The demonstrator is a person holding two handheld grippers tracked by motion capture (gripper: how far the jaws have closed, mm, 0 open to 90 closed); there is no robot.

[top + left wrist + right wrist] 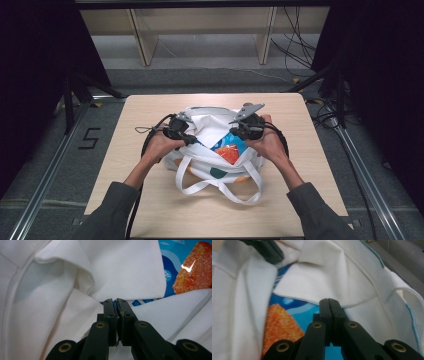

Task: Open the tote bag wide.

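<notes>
- A white tote bag [210, 150] lies mid-frame in the high view, on a pale wooden table [150, 200], with its straps looped toward the bottom edge.
- In its open mouth sits a blue snack packet [227, 147] with an orange picture on it.
- The left gripper [187, 138] sits at the bag's left rim. In the left gripper view its jaws are pressed nearly together, with something blue in the slit; what they pinch I cannot tell.
- The right gripper [239, 131] sits at the bag's right rim. In the right gripper view its jaws are fully closed at the fabric edge over the packet; whether cloth lies between them I cannot tell.
</notes>
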